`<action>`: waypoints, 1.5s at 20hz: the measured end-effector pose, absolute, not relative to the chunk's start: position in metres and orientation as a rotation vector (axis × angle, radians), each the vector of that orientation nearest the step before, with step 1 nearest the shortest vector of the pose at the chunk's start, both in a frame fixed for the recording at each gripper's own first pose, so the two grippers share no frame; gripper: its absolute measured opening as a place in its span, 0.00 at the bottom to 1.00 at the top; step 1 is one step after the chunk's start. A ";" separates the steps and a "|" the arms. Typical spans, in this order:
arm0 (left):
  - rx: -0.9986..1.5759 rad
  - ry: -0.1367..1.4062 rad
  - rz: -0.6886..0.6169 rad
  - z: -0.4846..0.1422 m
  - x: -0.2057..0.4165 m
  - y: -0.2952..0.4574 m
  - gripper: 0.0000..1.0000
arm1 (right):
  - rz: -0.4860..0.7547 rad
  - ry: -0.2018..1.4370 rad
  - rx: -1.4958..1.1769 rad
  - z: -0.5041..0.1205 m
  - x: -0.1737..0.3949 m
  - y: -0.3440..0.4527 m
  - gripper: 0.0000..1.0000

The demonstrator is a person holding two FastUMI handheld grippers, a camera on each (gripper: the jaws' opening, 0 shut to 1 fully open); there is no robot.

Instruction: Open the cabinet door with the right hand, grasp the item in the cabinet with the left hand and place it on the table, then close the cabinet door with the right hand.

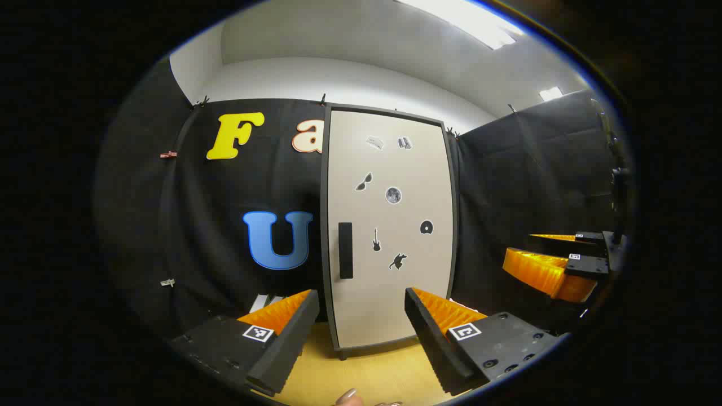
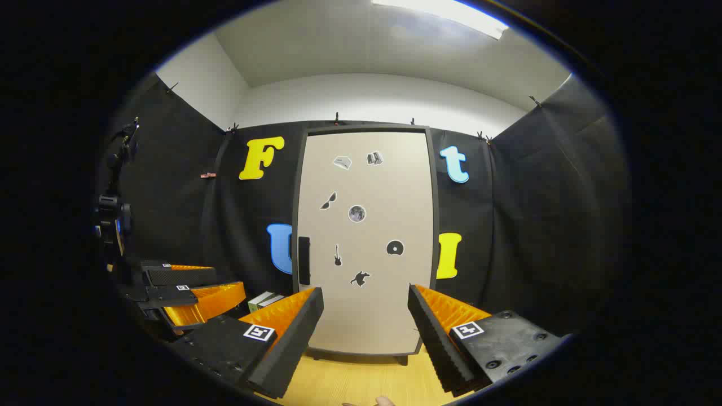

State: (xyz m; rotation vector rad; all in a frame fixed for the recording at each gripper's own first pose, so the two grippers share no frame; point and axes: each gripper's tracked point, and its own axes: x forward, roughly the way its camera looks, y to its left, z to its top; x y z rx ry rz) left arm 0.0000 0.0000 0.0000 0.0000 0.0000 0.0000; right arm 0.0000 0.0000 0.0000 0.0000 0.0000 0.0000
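- Both jaws stand apart: the left gripper (image 1: pixel 361 338) and the right gripper (image 2: pixel 365 337) each spread two fingers wide at the bottom of their own views, and nothing lies between them
- One cabinet stands upright on the table (image 1: pixel 366 372), at the back against the black cloth wall; its one door (image 1: pixel 389 225) is shut, so the item inside is hidden and I cannot tell what it is or where it sits
- One dark vertical handle (image 1: pixel 345 250) sits on the door's left edge, about halfway up; neither gripper touches it
- Seven small stickers (image 2: pixel 356 213) dot the door: two near the top, a pair of sunglasses, a round moon-like disc, a guitar, a record-like disc and a dark figure lowest
- In the left gripper view the right gripper shows off at the right edge, well apart from the cabinet, jaws open
- In the right gripper view the left gripper shows at the lower left, also open, near the table's left side
- Two small boxes (image 2: pixel 265 300) lie on the table just left of the cabinet, beside the wall
- Fingertips (image 1: pixel 350 397) of the person's hand peek in at the bottom of the left gripper view
- Two ceiling lights (image 1: pixel 468 20) glow above in the left gripper view
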 end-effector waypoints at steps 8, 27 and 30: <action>0.013 -0.011 -0.014 0.006 -0.008 -0.002 0.96 | 0.009 0.012 0.006 0.001 -0.002 0.002 0.98; -0.016 -0.016 -0.002 0.006 -0.032 0.027 0.96 | -0.011 -0.024 -0.018 0.009 -0.017 0.025 0.98; -0.015 -0.018 -0.006 0.004 -0.040 0.039 0.96 | 0.002 -0.050 -0.018 0.014 -0.018 0.044 0.98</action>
